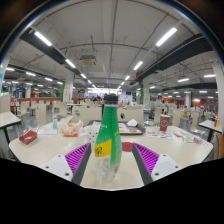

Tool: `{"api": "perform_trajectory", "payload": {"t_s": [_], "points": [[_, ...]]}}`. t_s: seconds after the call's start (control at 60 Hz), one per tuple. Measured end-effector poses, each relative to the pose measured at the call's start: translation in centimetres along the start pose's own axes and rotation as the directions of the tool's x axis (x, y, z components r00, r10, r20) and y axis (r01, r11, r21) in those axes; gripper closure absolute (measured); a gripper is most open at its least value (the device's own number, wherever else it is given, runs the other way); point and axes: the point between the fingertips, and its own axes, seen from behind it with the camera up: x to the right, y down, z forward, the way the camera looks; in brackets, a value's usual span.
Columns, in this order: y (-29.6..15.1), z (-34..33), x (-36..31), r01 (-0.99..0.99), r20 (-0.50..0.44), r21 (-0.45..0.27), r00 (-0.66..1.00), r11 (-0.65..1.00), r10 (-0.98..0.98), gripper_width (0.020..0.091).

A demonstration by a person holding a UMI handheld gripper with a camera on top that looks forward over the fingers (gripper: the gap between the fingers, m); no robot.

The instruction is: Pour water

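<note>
A green plastic bottle (107, 135) with a yellow label and a clear lower part stands upright on the white table (45, 152). It is between my gripper's fingers, with a gap at either side. My gripper (112, 146) is open. Its left pad (77, 156) and right pad (147, 157) flank the bottle's lower half without touching it. The bottle's base is level with the rear of the fingers. I see no cup or glass close to the bottle.
Beyond the bottle, the table holds a red box (28, 136) at the far left, a bag of snacks (70, 127) and a red cup (165, 122) at the right. More tables and pillars fill the large hall behind.
</note>
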Motion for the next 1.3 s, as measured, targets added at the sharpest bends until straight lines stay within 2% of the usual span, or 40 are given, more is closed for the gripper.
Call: {"api": "perform_trajectory", "payload": {"t_s": [0.1, 0.133, 0.183, 0.2, 0.333, 0.5, 0.583, 0.65, 0.733, 0.783, 0.85, 0.95, 1.017, 1.083, 1.217, 1.3], "points": [[-0.7, 3.4, 0.0, -0.036, -0.010, 0.034, 0.999, 0.999, 0.036, 0.0279], [-0.7, 4.4, -0.1, -0.046, -0.009, 0.038, 0.999, 0.998, 0.046, 0.0321], [0.4, 5.3, -1.1, -0.052, 0.011, 0.002, 0.999, 0.999, 0.052, 0.0568], [0.0, 5.6, -1.1, -0.054, 0.009, 0.025, 0.998, 0.998, 0.054, 0.0567], [0.1, 5.8, -1.0, -0.050, 0.006, 0.026, 0.999, 0.998, 0.050, 0.0605], [0.0, 5.5, -0.6, -0.020, 0.013, 0.045, 1.000, 0.999, 0.019, 0.0725], [-0.8, 4.9, 1.0, 0.036, -0.005, 0.038, 0.999, 0.999, -0.036, 0.0725], [-2.6, 6.1, 2.9, 0.101, -0.033, 0.056, 0.994, 0.993, -0.100, 0.0723], [-5.4, 8.0, 5.6, 0.331, -0.084, 0.053, 0.942, 0.942, -0.326, 0.0726], [-7.1, 9.9, 6.9, 0.517, -0.118, 0.030, 0.852, 0.856, -0.510, 0.0725], [-8.6, 12.7, 7.7, 0.752, -0.154, -0.007, 0.650, 0.659, -0.744, 0.0725], [-10.4, 16.8, 6.4, 0.985, -0.173, -0.055, 0.150, 0.162, -0.973, 0.0726], [-11.5, 19.3, 5.8, 0.982, -0.206, -0.083, -0.183, -0.169, -0.961, 0.0726], [-11.8, 20.8, 5.0, 0.907, -0.208, -0.111, -0.421, -0.406, -0.883, 0.0724], [-12.5, 22.9, 4.1, 0.769, -0.212, -0.129, -0.638, -0.626, -0.740, 0.0720], [-13.2, 23.2, 3.1, 0.714, -0.239, -0.120, -0.695, -0.690, -0.678, 0.0720]]}}
